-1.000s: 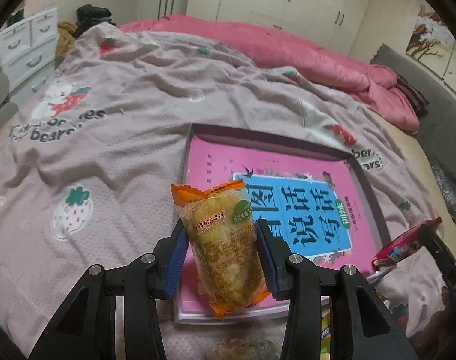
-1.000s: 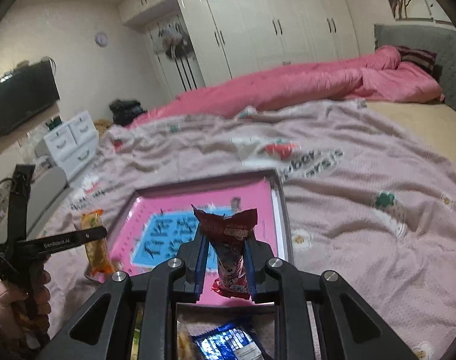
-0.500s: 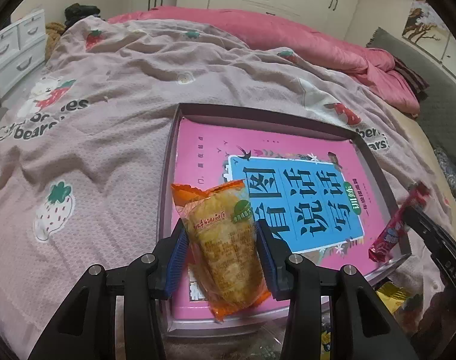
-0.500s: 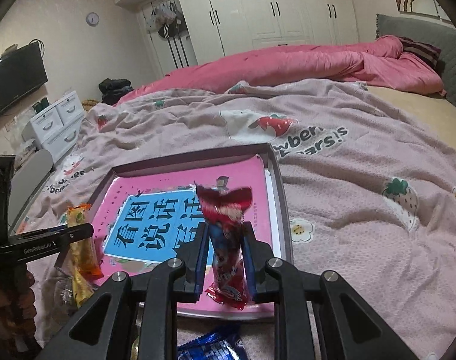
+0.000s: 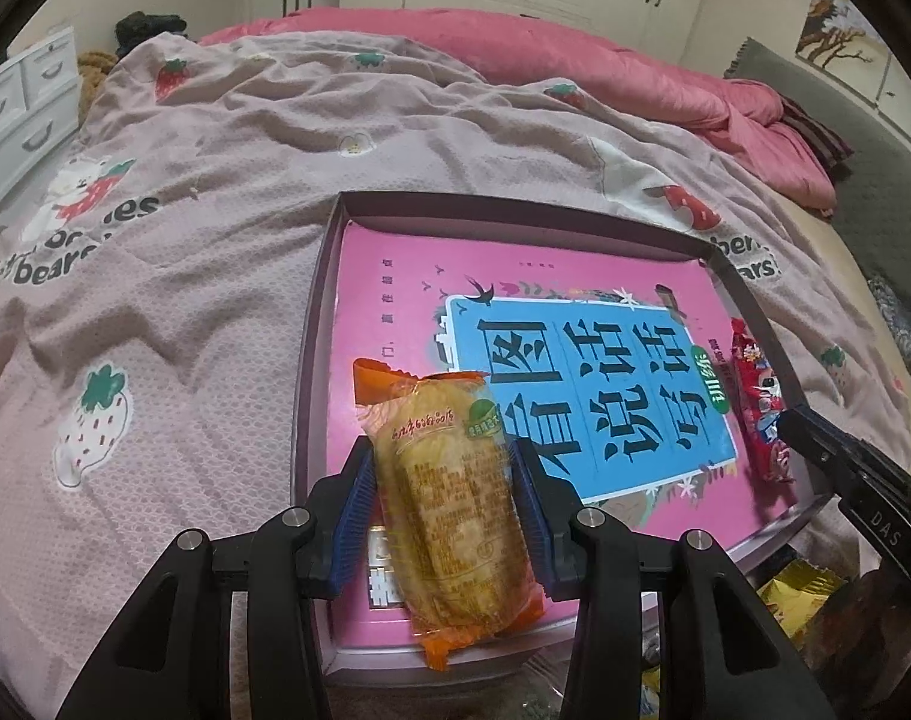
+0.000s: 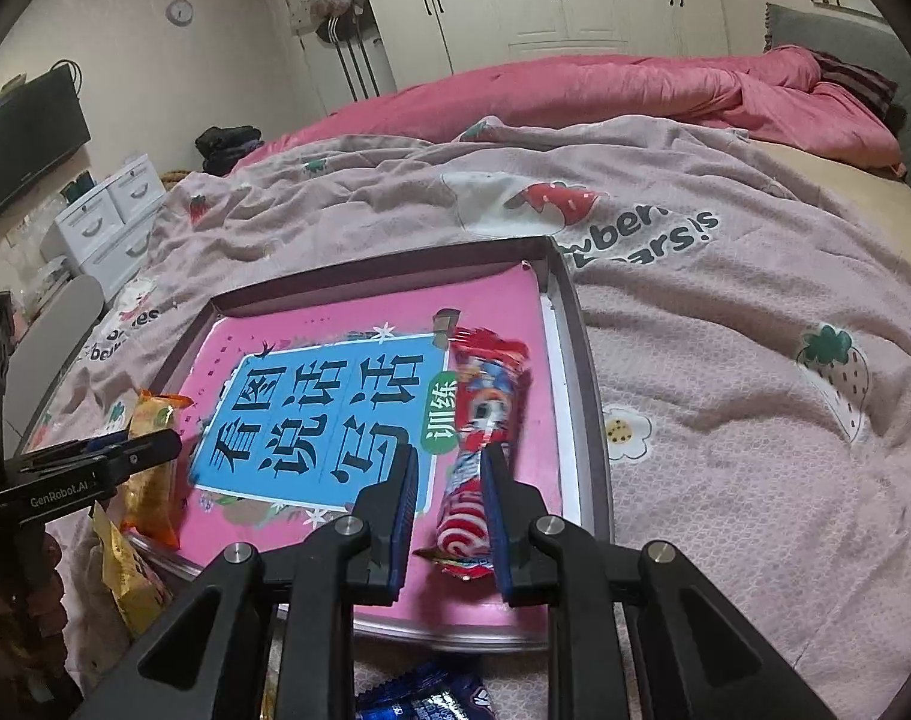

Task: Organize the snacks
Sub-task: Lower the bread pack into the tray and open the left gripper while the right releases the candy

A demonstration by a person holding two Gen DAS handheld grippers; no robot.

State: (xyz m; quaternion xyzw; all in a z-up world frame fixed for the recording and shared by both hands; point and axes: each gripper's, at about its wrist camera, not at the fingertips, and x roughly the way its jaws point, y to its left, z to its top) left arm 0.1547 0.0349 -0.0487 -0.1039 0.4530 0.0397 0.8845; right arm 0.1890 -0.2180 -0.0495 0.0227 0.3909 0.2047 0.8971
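Showing two snack packets at a shallow tray (image 5: 749,294) that lies on the bed's strawberry blanket (image 5: 173,312), a pink book (image 5: 395,276) filling its floor. Lower centre of the left wrist view: the left gripper (image 5: 443,498) has its fingers closed on the orange cake packet (image 5: 449,510), which hangs over the tray's near left corner. Centre of the right wrist view: the right gripper (image 6: 449,498) has its fingers parted, and the red candy packet (image 6: 485,438) leans against the right finger only, its lower end seemingly resting on the book near the tray's right wall.

Risks, as judged from where I stand: the red packet, no longer clamped, may topple or catch on the finger as the gripper draws back, since it looks blurred and unsettled. The orange packet, if let go this close to the rim, may tip out toward the loose packets (image 6: 125,570) below the tray's near edge. The glossy book cover may let either wrapper slide.
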